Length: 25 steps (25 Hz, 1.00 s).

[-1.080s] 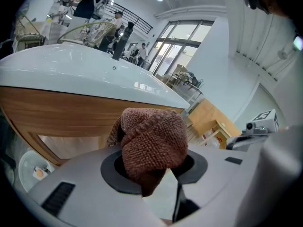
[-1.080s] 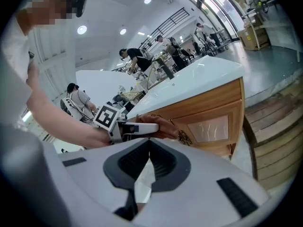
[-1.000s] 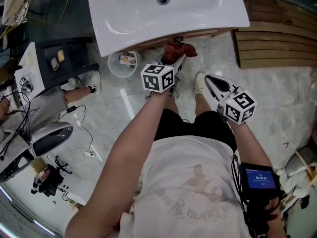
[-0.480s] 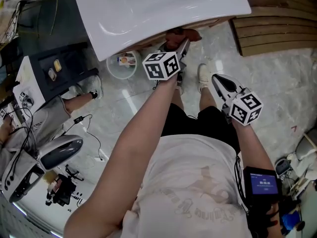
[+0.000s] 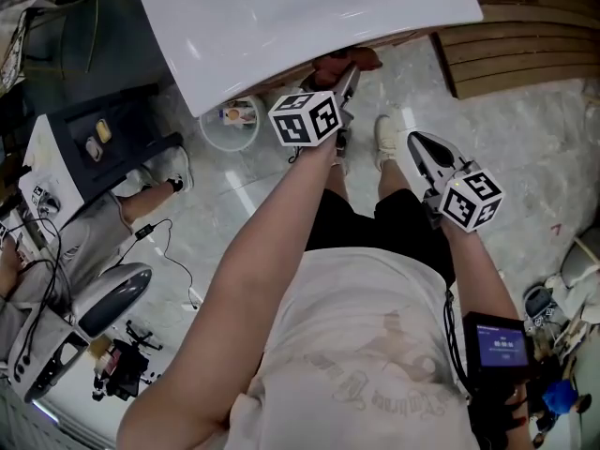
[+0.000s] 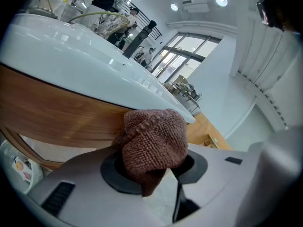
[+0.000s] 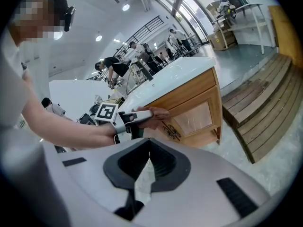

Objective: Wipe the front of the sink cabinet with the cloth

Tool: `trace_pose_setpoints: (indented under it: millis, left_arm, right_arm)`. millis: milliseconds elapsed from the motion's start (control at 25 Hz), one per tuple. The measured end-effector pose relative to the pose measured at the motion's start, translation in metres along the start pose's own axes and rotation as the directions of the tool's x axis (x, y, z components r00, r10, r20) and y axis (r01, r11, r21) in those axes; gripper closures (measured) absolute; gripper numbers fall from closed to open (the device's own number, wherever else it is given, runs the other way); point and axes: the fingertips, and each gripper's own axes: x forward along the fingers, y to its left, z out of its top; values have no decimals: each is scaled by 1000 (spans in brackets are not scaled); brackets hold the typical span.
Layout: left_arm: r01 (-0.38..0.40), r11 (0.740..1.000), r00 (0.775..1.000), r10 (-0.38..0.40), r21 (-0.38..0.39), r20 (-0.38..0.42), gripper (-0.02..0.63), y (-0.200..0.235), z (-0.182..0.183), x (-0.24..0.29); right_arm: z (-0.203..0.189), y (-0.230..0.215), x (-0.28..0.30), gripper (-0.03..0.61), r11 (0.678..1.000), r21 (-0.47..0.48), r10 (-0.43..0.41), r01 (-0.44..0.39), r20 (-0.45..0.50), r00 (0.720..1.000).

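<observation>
Cloth (image 6: 154, 141) (in left tongs (image 5: 348, 79)) higher on cabinet (image 6: 57, 117) now

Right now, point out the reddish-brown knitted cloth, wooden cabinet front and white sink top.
reddish-brown knitted cloth (image 6: 154, 138), left gripper view, bunched middle.
wooden cabinet front (image 7: 196, 118), right gripper view, pale door panel.
white sink top (image 5: 281, 36), head view, bare basin.

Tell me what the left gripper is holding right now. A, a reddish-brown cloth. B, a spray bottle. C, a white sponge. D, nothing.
A: the left gripper view shows the left gripper with its jaws closed on a reddish-brown knitted cloth, held at the wooden front of the sink cabinet.
</observation>
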Motion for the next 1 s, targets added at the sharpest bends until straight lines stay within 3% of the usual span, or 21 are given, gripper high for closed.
trace_pose_setpoints:
  millis: [520,1000]
  left_arm:
    - [-16,1000,999,17,-25,40,465,32,9,-51]
    - [-110,993,992,113,-45,62,465,107,16,-128]
  right_arm:
    - [8,33,26,566,999,-36,5,-5,-3,1000]
    - [10,83,70,566,995,-83,49,-51,-24,998]
